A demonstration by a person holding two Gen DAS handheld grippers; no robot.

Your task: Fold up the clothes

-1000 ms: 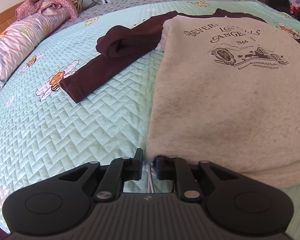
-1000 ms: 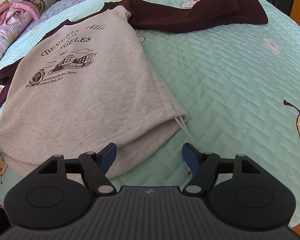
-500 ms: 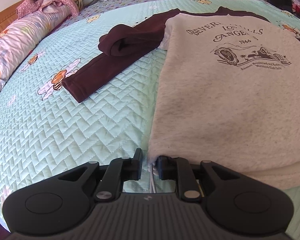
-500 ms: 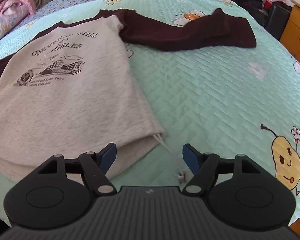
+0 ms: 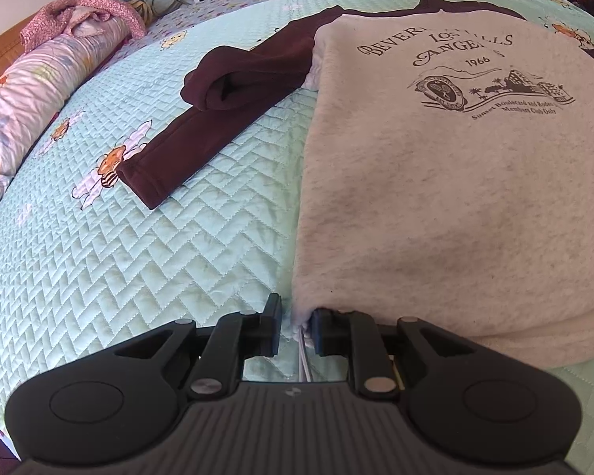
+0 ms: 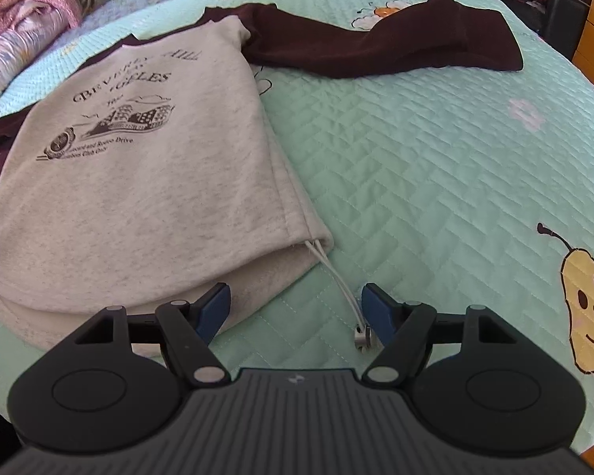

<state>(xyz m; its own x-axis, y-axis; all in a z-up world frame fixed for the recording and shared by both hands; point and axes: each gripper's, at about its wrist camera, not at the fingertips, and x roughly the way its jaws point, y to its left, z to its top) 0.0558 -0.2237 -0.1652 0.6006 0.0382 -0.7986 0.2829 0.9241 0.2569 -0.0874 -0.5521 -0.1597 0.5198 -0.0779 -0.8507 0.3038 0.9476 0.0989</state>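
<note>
Not much has changed since a second ago: the right gripper (image 6: 296, 308) has been shifted a bit, so the hem corner that sat right between its jaws is now seen further ahead and toward the left jaw, while the left gripper (image 5: 296, 328) is found where it was. The left jaws are nearly closed and pinched on the near-left hem corner of the sweatshirt (image 5: 455, 182), with its white drawstring (image 5: 303, 360) trailing between them. The right jaws are held wide with nothing gripped (the other drawstring (image 6: 338, 277) and its metal tip just lie between them). The sweatshirt is spread front-up on the mint quilted bed (image 6: 435, 182): grey body, dark print, maroon sleeves (image 6: 376, 47) flung outward.
</note>
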